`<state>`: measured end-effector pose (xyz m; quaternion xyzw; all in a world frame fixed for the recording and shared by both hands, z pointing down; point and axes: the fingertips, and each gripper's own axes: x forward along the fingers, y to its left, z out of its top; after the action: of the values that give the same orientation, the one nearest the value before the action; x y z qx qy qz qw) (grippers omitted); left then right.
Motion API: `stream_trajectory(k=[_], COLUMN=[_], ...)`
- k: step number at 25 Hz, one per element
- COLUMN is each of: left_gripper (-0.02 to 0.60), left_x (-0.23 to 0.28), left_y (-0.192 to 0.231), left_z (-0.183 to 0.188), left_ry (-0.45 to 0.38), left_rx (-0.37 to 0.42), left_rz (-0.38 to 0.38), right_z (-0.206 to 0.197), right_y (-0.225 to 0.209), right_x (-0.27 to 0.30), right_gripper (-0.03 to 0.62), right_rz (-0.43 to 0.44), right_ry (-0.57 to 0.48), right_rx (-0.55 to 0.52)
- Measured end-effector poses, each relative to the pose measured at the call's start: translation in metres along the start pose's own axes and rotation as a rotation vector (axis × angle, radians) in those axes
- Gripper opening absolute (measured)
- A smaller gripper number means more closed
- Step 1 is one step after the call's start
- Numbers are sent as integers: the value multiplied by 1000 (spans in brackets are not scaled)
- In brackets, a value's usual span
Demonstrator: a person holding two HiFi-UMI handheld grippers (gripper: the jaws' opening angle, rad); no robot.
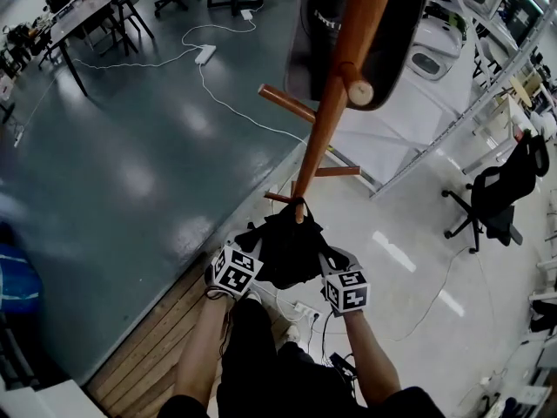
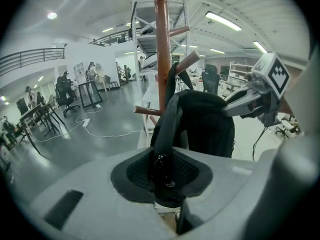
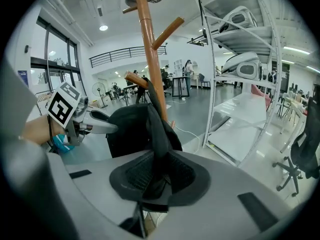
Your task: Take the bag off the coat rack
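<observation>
Bag (image 1: 287, 249), black soft fabric. A strap is clamped between the fingers (image 2: 134, 175) of the left gripper (image 2: 162, 173), and a fabric fold between those of the right gripper (image 3: 156, 180). Its slumped body lies just beyond both, with the top loop hooked over a low peg (image 1: 280, 198) of the round-poled wooden coat rack (image 1: 329, 116).
</observation>
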<state>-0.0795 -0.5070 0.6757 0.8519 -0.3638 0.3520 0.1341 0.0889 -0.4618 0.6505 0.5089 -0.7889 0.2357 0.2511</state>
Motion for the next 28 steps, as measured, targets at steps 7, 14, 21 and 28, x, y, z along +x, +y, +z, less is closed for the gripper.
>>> stream_trajectory(k=[7, 14, 21, 28], left_gripper=[83, 81, 80, 78], left_x=[-25, -57, -93, -123], left_y=[-14, -42, -85, -128], left_z=[2, 4, 4, -2], left_ry=[-13, -26, -53, -66], left_rx=[-21, -35, -43, -69], left_rz=[26, 60, 100, 127], right_z=[5, 4, -9, -24], right_y=[7, 14, 18, 21], right_x=[-21, -57, -104, -147], right_gripper=[66, 66, 64, 64], right_rz=[25, 59, 99, 144], right_ry=[-31, -68, -100, -109], right_rx=[-9, -30, -56, -79])
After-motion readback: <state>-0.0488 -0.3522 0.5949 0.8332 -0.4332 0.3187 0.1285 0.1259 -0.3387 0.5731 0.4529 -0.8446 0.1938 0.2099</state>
